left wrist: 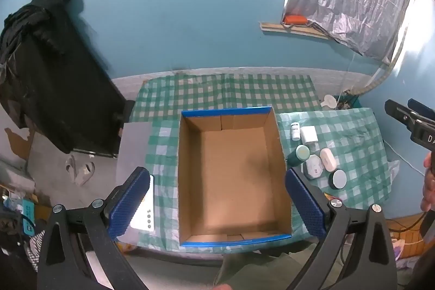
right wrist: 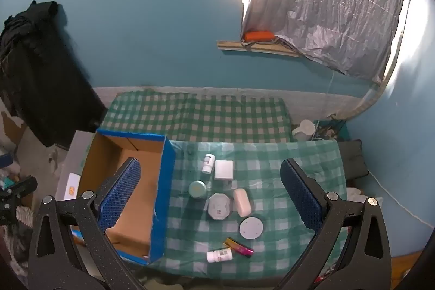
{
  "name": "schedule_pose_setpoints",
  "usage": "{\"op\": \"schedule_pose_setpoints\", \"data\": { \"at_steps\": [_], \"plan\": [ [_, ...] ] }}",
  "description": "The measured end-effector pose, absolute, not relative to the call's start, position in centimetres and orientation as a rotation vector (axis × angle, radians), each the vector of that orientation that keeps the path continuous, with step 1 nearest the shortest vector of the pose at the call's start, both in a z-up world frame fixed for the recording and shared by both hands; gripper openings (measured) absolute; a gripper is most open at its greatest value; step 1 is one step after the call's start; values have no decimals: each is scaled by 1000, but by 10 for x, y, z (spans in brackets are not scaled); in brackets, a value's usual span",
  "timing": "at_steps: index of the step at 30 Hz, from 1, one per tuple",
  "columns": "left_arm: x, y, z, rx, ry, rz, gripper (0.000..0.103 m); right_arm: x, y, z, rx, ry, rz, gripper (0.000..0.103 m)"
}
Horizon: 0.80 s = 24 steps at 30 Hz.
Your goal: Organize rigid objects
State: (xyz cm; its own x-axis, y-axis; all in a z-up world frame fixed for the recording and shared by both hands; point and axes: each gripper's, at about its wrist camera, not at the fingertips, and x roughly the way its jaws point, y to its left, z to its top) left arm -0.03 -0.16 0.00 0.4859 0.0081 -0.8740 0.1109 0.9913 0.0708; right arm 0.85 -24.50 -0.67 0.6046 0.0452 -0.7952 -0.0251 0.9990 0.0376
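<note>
Below both grippers, an empty box sits on a checked cloth. Small items cluster just right of it. The right gripper hangs over them, nearer than the left gripper. Both jaws gape wide, holding nothing.

Cardboard box open-topped, interior bare; items clustered just right, bare cloth beyond.
</note>
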Motion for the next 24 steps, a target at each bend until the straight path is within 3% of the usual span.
{"op": "schedule_pose_setpoints", "data": {
  "at_steps": [24],
  "plan": [
    [8, 7, -7, 62, 1093, -85, 100, 17, -244, -12, 28, 934, 56, 102]
  ]
}}
